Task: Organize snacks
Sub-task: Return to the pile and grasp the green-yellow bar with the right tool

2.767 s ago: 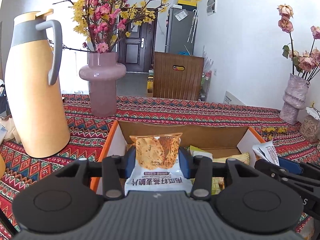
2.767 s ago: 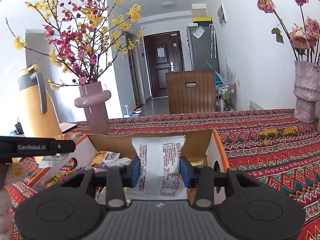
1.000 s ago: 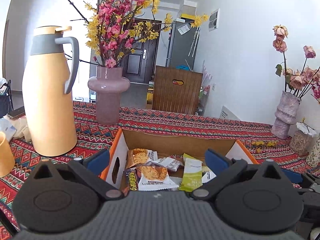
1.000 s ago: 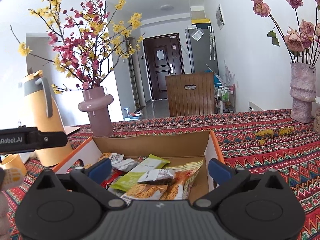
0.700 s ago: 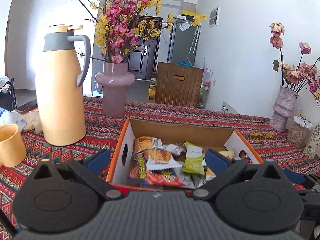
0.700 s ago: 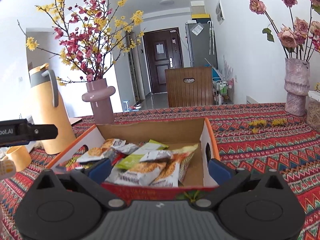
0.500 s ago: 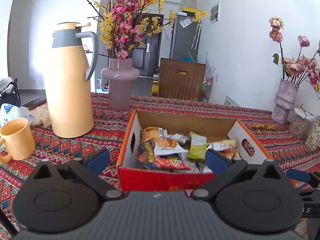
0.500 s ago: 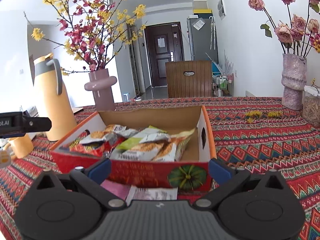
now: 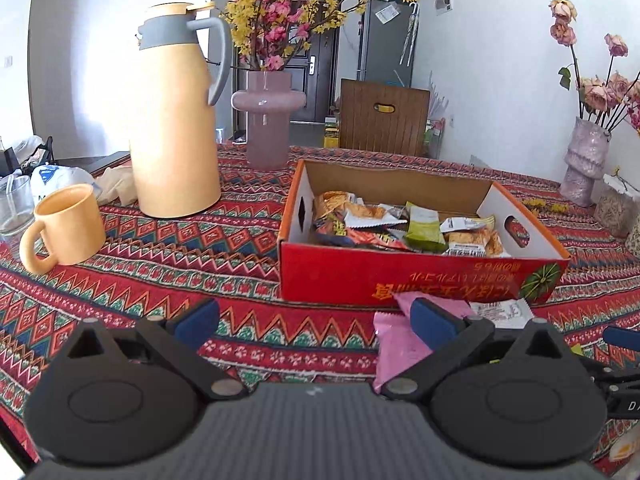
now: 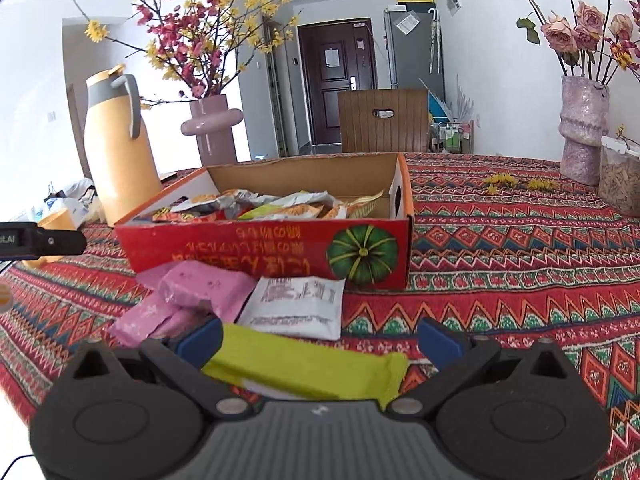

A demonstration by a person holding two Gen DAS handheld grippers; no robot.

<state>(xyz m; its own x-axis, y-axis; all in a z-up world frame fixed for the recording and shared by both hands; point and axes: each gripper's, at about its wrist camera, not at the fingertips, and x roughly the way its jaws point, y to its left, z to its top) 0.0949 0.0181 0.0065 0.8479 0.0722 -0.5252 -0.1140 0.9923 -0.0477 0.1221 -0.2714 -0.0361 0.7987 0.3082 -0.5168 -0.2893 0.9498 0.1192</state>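
1. A patterned red tablecloth (image 10: 520, 264) covers the table.
2. The red cardboard box (image 10: 264, 252) sits on it, heaped with snack packets (image 9: 400, 224).
3. Just in front of the box lie pink packets (image 10: 200, 292), a white packet (image 10: 298, 306) and a green bar (image 10: 304, 364).
4. The right gripper (image 10: 320, 338) is spread wide over the green bar, grasping nothing.
5. The left gripper (image 9: 316, 318) is also released, one finger over a pink packet.

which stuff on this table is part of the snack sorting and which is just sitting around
Part of the job:
- red cardboard box holding snack packets
- pink packets on the cloth in front of it
- white packet
- yellow-green packet
- both tongs, open: left, right

Just lying about:
- thermos jug
- mug
- two flower vases
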